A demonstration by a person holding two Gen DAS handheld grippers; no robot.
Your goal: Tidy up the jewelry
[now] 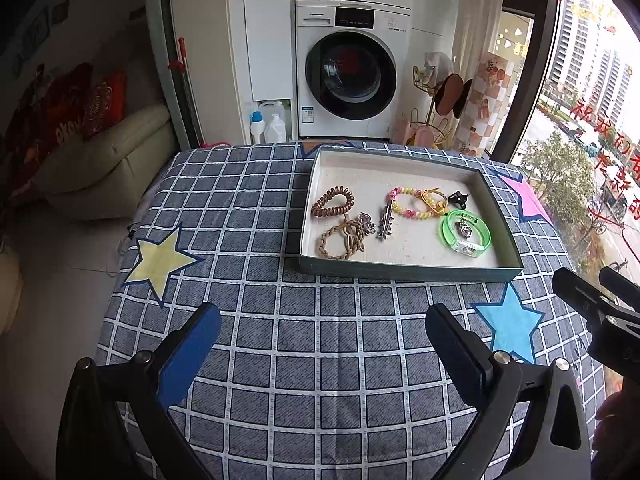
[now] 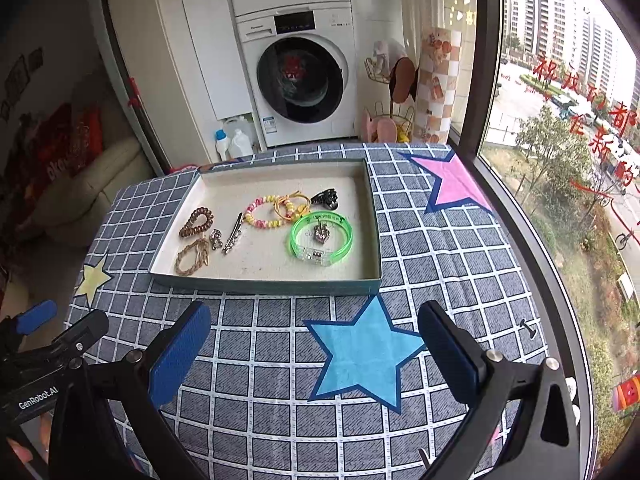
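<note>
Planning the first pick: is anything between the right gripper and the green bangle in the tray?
Only the tray's near wall. The right gripper is open over bare cloth, short of the tray. The green bangle lies just past that wall, with a small pendant inside its ring.

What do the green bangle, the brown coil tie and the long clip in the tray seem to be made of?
Green bangle: probably translucent plastic, glossy; light passes through it.
Coil tie: likely shiny plastic cord, wound like a phone cable.
Long clip: apparently metal, silvery with bright glints; details are too small to confirm.
</note>
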